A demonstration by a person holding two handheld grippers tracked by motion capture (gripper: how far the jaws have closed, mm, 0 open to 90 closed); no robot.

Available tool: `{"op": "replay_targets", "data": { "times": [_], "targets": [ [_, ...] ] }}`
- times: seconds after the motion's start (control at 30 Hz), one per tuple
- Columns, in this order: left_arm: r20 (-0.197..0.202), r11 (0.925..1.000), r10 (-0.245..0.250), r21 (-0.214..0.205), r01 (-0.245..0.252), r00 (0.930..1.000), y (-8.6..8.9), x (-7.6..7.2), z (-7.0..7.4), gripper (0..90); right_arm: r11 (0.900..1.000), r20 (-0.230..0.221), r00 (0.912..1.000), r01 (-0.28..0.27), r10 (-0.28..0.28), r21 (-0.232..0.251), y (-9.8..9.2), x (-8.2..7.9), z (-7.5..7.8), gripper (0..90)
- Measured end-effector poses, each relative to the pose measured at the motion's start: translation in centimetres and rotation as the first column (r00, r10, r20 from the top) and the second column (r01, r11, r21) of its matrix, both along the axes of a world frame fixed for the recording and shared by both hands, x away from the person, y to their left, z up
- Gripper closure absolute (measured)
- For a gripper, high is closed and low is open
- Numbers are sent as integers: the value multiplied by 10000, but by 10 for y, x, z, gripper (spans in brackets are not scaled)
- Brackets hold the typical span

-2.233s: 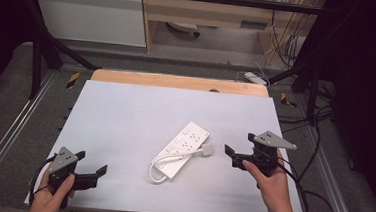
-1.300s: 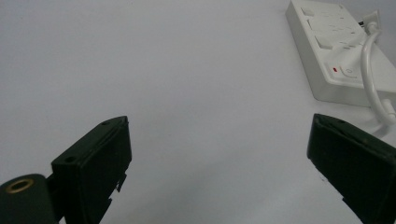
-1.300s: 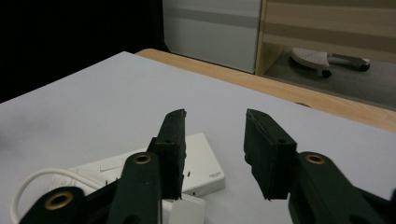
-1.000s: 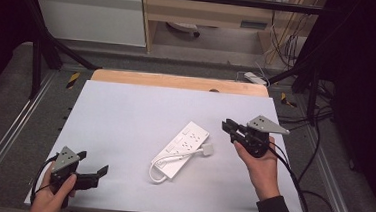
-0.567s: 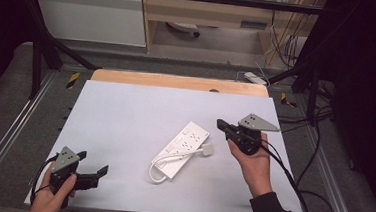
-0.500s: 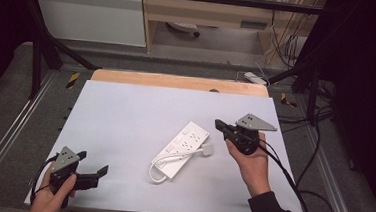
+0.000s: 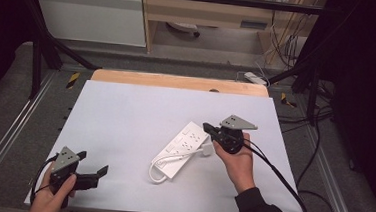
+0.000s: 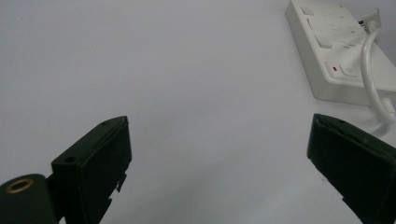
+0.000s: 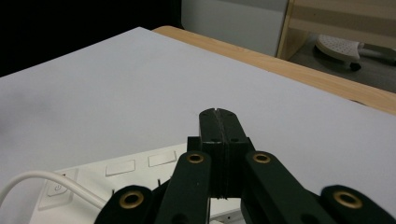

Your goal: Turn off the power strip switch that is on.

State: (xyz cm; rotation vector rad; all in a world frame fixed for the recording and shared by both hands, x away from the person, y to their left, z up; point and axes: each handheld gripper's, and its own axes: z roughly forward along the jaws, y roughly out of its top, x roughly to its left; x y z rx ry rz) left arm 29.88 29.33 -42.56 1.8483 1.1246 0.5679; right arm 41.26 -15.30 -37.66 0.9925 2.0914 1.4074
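Note:
A white power strip (image 7: pixel 186 143) lies slantwise in the middle of the white table (image 7: pixel 135 112), its white cable (image 7: pixel 164 162) looped at its near end. My right gripper (image 7: pixel 207 127) hovers just over the strip's right side with its jaws pressed together and nothing between them. In the right gripper view, the shut jaws of the right gripper (image 9: pixel 218 114) point across the table above the power strip (image 9: pixel 126 168). My left gripper (image 7: pixel 92 163) rests near the table's front left corner, open and empty. The left gripper (image 8: pixel 219 140) faces the power strip (image 8: pixel 336 51) from a distance.
A wooden strip (image 7: pixel 177 81) edges the table's far side. Metal rails (image 7: pixel 3 138) run along both sides. Cables (image 7: pixel 290 188) trail off the right edge onto the floor. A white cabinet (image 7: pixel 92 14) and a wooden shelf unit (image 7: pixel 207 12) stand beyond.
My right gripper has moved left from the table's right side to just above the power strip, and its jaws have come together. The left gripper has stayed put.

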Motion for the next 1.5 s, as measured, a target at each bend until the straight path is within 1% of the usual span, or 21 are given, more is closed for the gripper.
{"op": "replay_targets", "data": {
  "times": [0.23,0.6,0.63,0.67,0.83,1.1,1.3,1.43,1.5],
  "targets": [
    [28,10000,-13,-28,14,10000,0,0,0,65,9998,-176,9998,-135,133,-124,8,2,-11,900],
    [13,10000,-31,-1,31,10000,0,0,0,65,9998,-487,9987,-134,129,-112,20,6,-28,900],
    [53,10000,-24,55,23,10000,0,0,0,65,9998,-541,9984,-139,133,-115,22,6,-30,900],
    [15,10000,-42,0,42,10000,0,0,0,65,9998,-568,9983,-147,140,-115,23,6,-31,900],
    [53,10000,-34,51,33,10000,0,0,0,65,9996,-650,9977,-194,182,-184,29,7,-37,900],
    [60,10000,-44,80,44,10000,0,0,1,65,9998,-802,9967,-142,132,-115,40,10,-48,900],
    [70,10000,-59,73,58,10000,0,0,1,65,10000,-838,9965,-64,60,-51,47,15,-52,900],
    [84,9999,-66,81,65,9999,0,0,1,65,9999,-907,9959,-62,51,-125,53,18,-54,900],
    [84,9999,-70,80,69,9999,0,0,1,65,9996,-907,9958,-147,125,-245,57,18,-56,900]
  ]
}}
